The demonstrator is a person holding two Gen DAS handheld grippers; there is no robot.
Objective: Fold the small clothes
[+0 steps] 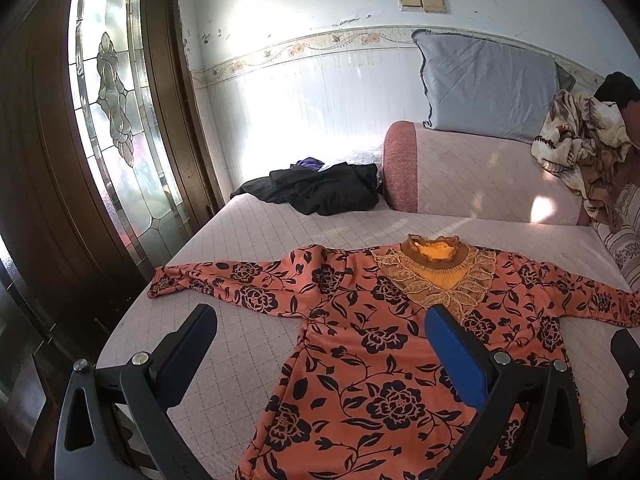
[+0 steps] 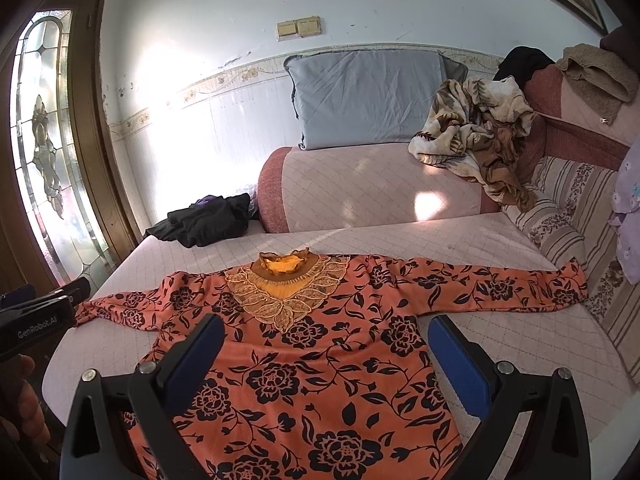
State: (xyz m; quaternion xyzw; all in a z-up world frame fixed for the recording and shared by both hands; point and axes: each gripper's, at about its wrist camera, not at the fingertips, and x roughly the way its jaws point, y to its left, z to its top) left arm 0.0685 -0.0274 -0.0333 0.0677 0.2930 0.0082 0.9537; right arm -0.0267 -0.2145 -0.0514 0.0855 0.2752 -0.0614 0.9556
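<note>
Right wrist view: black clothes (image 2: 208, 220) lie behind floral top (image 2: 304, 360).

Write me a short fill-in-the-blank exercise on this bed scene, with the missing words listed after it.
1. The floral top lies flat on the bed with both sleeves spread ____.
2. Both the left gripper and the right gripper have their jaws ____.
3. The pillow leaning against the wall is ____ in colour.
4. The pile of clothes near the glass door is ____ in colour.

Missing words: out; open; blue; black
</note>
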